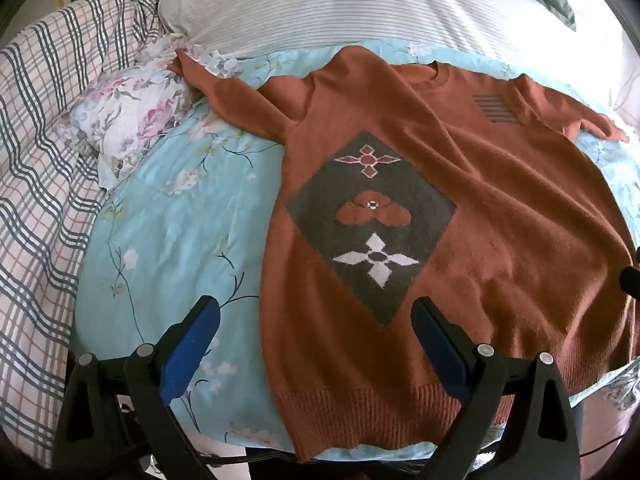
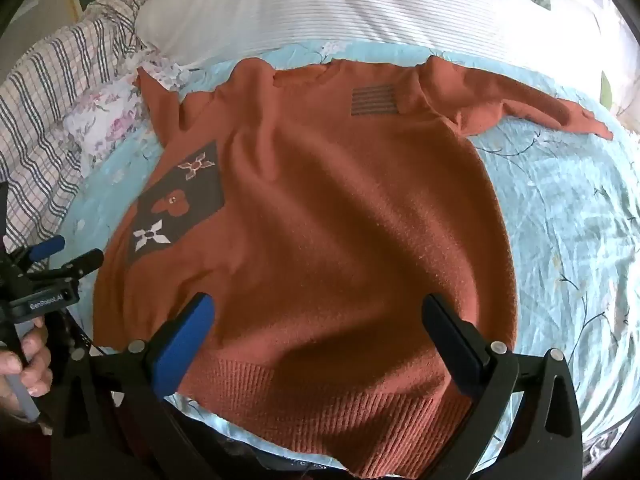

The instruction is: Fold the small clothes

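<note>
A rust-orange knitted sweater [image 1: 460, 208] with a grey diamond panel of flower motifs [image 1: 370, 224] lies spread flat, front up, on the bed's light-blue floral sheet [image 1: 168, 232]. Its ribbed hem [image 2: 352, 412] sits nearest both tools and its neckline far off toward the white striped pillow [image 1: 340, 4], so the long axis of the body runs straight away from the fingers. Both sleeves are thrown out sideways: one reaches toward the crumpled floral cloth [image 1: 128, 116] on the left, the other [image 2: 532, 108] trails across the sheet on the right. The left gripper [image 1: 316, 340] hovers with its blue-padded fingers wide apart, straddling the sweater's left edge just above the hem, holding nothing. The right gripper [image 2: 320, 336] likewise stands spread and empty over the lower right of the body. Judging by this, folding has not begun; each tool is nearer its own side, so a sleeve or side edge would likely be drawn inward first.
</note>
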`<act>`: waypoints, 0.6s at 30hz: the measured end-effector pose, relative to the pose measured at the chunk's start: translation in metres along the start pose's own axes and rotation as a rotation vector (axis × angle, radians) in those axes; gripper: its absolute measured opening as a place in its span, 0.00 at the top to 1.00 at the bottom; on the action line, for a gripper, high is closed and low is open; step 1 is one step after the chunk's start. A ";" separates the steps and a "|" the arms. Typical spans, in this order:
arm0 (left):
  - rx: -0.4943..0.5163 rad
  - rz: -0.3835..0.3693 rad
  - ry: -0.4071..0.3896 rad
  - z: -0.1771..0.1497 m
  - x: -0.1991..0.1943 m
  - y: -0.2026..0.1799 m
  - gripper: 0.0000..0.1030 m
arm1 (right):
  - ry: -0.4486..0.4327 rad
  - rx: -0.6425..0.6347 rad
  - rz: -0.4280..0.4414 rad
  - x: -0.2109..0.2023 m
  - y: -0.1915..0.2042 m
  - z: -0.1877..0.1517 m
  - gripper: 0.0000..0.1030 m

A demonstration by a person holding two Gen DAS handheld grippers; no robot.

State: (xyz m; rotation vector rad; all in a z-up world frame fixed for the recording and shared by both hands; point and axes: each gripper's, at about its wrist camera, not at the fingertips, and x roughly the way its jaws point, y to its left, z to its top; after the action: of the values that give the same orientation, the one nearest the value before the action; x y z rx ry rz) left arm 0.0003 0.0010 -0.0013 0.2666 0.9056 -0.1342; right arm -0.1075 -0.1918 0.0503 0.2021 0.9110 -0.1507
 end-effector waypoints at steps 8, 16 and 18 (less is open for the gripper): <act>-0.001 0.000 0.001 0.003 0.002 0.002 0.06 | -0.005 -0.015 0.029 -0.004 -0.001 -0.001 0.00; -0.005 0.002 0.002 0.001 0.002 0.006 0.06 | -0.001 -0.017 0.039 0.001 0.004 0.004 0.00; -0.005 0.001 0.002 0.001 0.002 0.007 0.06 | -0.001 -0.008 0.053 0.001 0.004 0.004 0.00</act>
State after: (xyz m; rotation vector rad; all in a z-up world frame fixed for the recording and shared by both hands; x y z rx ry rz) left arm 0.0038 0.0071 -0.0008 0.2623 0.9074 -0.1304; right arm -0.1031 -0.1893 0.0526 0.2190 0.9047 -0.0977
